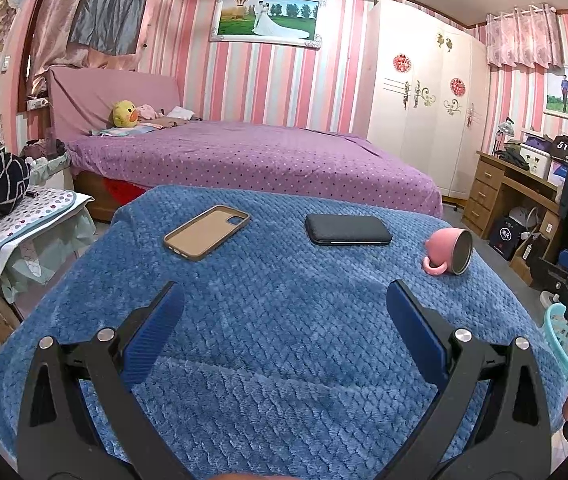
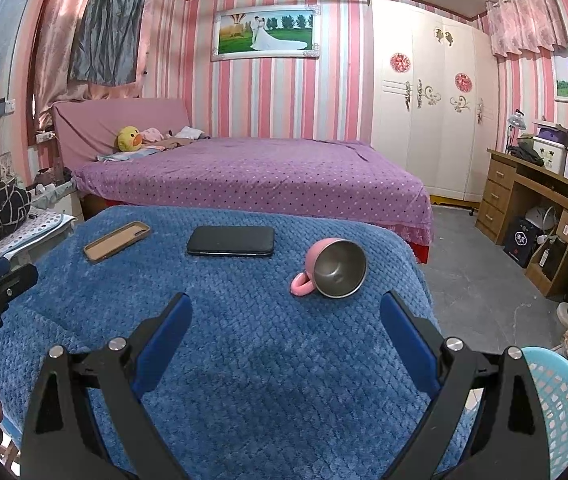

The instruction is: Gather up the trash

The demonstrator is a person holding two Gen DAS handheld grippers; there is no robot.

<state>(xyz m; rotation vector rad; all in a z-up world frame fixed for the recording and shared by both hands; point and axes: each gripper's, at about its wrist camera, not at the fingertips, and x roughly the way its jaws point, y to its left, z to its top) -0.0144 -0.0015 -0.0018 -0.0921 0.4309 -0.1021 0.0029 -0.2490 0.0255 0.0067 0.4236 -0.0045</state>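
A blue blanket-covered surface (image 1: pixel 284 320) holds a tan phone case (image 1: pixel 206 231), a black phone (image 1: pixel 348 230) and a pink mug (image 1: pixel 448 251) lying on its side. The same case (image 2: pixel 117 241), phone (image 2: pixel 231 241) and mug (image 2: pixel 334 268) show in the right wrist view. My left gripper (image 1: pixel 284 300) is open and empty above the blanket's near part. My right gripper (image 2: pixel 286 312) is open and empty, just short of the mug. A light blue plastic basket (image 2: pixel 560 408) stands low at the right, also seen in the left wrist view (image 1: pixel 564 336).
A purple bed (image 1: pixel 251 160) lies behind the blanket. A white wardrobe (image 1: pixel 424 92) and a wooden desk (image 1: pixel 504 192) stand at the right. A small covered stand with bags (image 1: pixel 23 208) is at the left. Grey floor (image 2: pixel 476 280) lies to the right.
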